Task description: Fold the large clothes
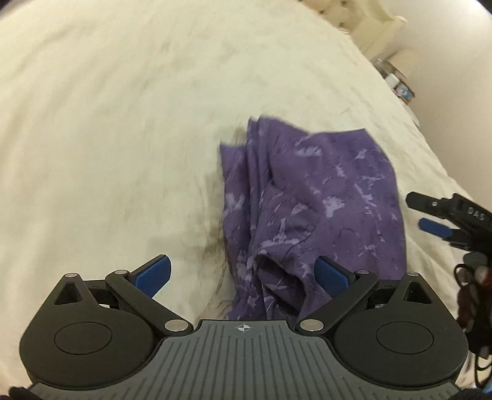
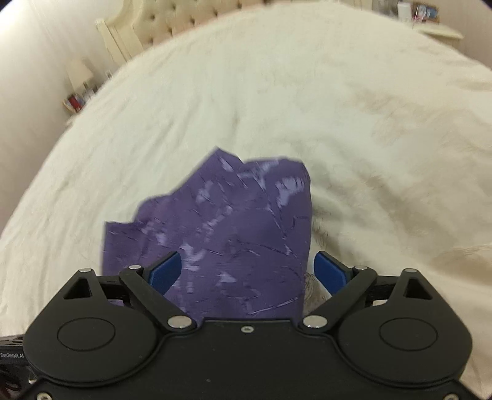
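Purple, thin woven fabric with pale lilac marbling: one large garment (image 1: 310, 197), lying in a rumpled, partly folded bundle on a cream quilted bedspread (image 1: 107, 138). Several layers are stacked unevenly; loose edges fan out at the far side, and a dark pocket of cloth gapes at the near end. Judged a fold in progress, not a finished one, since the outline is ragged and the layers do not line up.

Left gripper (image 1: 243, 277): black linkage arms, blue pads, jaws spread wide, nothing between the pads. It hangs above the near left edge of the garment, tilted down at it; its right pad overlaps the cloth in the view, its left pad stands over bare bedspread. Whether any pad touches cloth cannot be told.

Right gripper (image 2: 247, 270): same build, jaws spread wide, pinching nothing. The garment fills the gap between its pads and runs away from it across the bed; the left pad shows against the cloth, the right pad just off its right edge. Both claws sit at the near hem, probably placed there to take fresh corners.

Background: tufted cream headboard (image 2: 172, 21), cluttered bedside shelf (image 1: 396, 80), both well apart from the garment.
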The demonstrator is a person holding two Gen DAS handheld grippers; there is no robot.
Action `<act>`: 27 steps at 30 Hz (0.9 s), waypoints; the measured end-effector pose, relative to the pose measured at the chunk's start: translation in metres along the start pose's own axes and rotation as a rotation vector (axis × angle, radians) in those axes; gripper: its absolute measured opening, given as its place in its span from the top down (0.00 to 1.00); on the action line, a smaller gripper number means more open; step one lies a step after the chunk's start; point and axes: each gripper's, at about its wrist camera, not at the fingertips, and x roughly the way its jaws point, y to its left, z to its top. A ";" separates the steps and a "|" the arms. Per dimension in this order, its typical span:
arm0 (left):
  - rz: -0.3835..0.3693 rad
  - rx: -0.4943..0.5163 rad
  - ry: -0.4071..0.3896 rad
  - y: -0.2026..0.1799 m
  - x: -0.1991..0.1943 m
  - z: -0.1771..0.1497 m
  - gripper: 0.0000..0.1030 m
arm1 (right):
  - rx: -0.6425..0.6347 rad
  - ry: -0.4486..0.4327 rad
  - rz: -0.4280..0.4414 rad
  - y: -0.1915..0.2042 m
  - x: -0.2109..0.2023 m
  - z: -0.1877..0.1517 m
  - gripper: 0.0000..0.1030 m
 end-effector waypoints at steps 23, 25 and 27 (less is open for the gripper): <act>0.145 0.271 -0.166 -0.081 -0.114 -0.008 0.02 | 0.024 -0.150 -0.091 0.082 -0.131 -0.051 0.00; 0.178 0.267 -0.176 -0.081 -0.121 -0.013 0.02 | 0.013 -0.146 -0.115 0.086 -0.138 -0.057 0.01; 0.213 0.268 -0.176 -0.082 -0.126 -0.016 0.02 | 0.004 -0.139 -0.143 0.091 -0.144 -0.063 0.01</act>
